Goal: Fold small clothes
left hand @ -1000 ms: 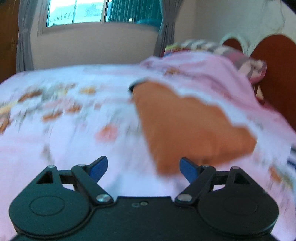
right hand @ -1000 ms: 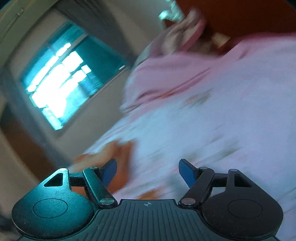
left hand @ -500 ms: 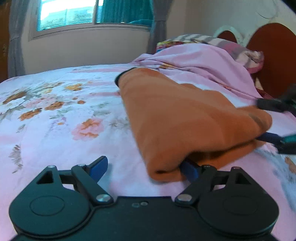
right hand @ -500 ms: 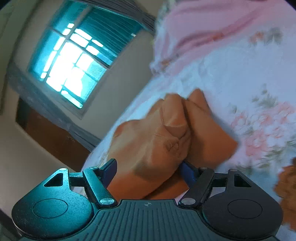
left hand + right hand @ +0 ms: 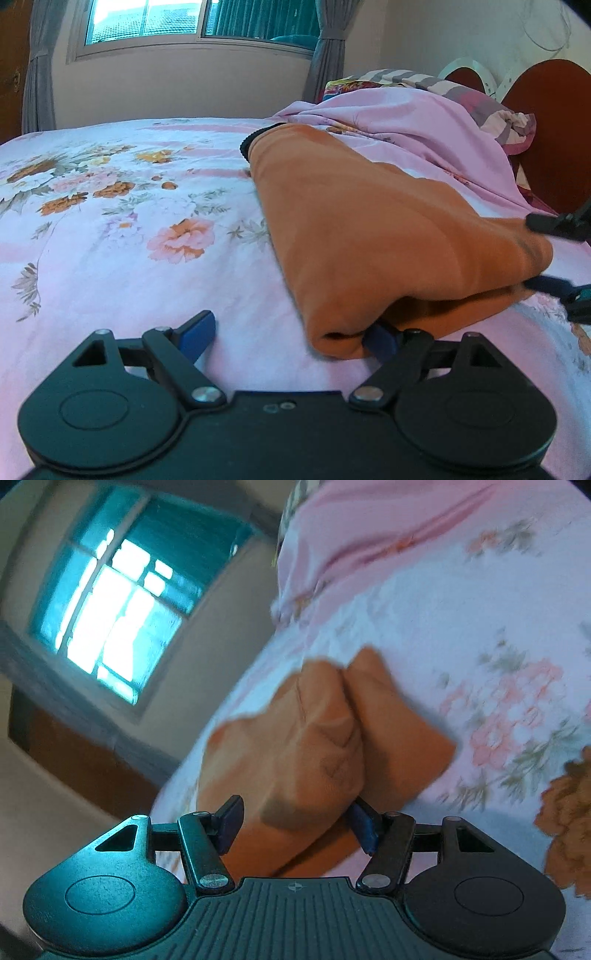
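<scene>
Left wrist view: one orange, soft-knit small garment (image 5: 388, 229), already folded lengthwise into a long band, lying on a pink floral cotton bedsheet (image 5: 129, 229) and running away from the camera toward the pillows. Left gripper (image 5: 295, 332): jaws spread wide, nothing clamped; the right-hand blue finger is tucked under the garment's near corner, the left-hand one rests over bare sheet. Judged purpose: positioned to take the near end for a crosswise fold.

Right gripper (image 5: 299, 819), seen in its own view: jaws wide apart and straddling the garment's bunched side, cloth lying between the fingers and touching the right-hand one; no squeeze is evident, so nothing is held yet. In the left view its dark fingers bracket the garment's right edge above and below. Judged purpose: both tools set at matching corners so that the end lifts evenly.

Surface: the sheet is soft and lightly wrinkled, likely to drag with the cloth. A crumpled plain pink blanket (image 5: 406, 125) lies just behind the garment, partly over a striped pillow (image 5: 480, 99).

Room: curtained window (image 5: 192, 18) on the far wall; dark red rounded wooden headboard (image 5: 546, 122) at right.
</scene>
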The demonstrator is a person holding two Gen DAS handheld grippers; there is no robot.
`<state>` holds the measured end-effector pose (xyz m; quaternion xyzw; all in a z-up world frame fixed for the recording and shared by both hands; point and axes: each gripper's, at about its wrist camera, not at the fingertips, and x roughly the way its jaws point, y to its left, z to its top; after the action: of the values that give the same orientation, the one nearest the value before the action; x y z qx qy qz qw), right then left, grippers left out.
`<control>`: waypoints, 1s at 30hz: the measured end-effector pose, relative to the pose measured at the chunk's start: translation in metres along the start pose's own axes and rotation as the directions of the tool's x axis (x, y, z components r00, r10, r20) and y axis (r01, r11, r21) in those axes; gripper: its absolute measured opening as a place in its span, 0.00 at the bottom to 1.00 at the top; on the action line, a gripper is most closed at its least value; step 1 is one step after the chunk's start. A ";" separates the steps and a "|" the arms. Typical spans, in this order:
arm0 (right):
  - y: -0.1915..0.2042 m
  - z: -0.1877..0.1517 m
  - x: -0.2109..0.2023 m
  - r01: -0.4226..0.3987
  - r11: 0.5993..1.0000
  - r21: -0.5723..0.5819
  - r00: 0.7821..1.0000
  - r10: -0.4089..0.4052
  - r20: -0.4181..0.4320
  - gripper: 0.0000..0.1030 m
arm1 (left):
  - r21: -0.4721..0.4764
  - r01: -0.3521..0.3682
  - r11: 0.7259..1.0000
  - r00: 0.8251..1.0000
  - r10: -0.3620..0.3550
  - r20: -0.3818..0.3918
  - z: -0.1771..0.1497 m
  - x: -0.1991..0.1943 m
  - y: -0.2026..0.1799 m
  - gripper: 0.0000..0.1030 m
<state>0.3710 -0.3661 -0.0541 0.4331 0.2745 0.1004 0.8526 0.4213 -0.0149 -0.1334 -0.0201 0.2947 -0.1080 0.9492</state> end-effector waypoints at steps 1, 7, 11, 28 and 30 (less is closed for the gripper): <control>-0.001 0.002 -0.005 0.001 1.000 0.018 1.000 -0.002 0.028 0.61 | 0.000 -0.001 1.000 1.000 0.001 -0.001 0.000 0.000 0.000 0.83; -0.004 0.002 -0.019 -0.034 0.997 0.062 0.999 0.032 0.024 0.61 | 0.005 -0.003 1.000 1.000 0.003 0.000 -0.002 0.002 0.000 0.83; -0.010 -0.004 -0.021 -0.059 0.990 0.124 0.998 0.060 -0.002 0.61 | 0.001 -0.001 1.000 1.000 0.001 0.000 -0.002 0.002 0.002 0.84; 0.050 0.031 0.036 -0.087 0.984 -0.158 0.996 0.086 -0.011 0.16 | -0.048 -0.045 0.998 0.999 0.045 -0.001 -0.002 0.002 0.005 0.84; 0.074 0.044 0.021 -0.142 0.959 -0.246 0.989 0.150 0.011 0.15 | -0.048 -0.044 0.998 0.999 0.044 0.000 -0.002 0.001 0.005 0.85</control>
<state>0.4177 -0.3430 0.0173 0.3454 0.2148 0.1897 0.8936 0.4221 -0.0100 -0.1361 -0.0367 0.2970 -0.0801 0.9508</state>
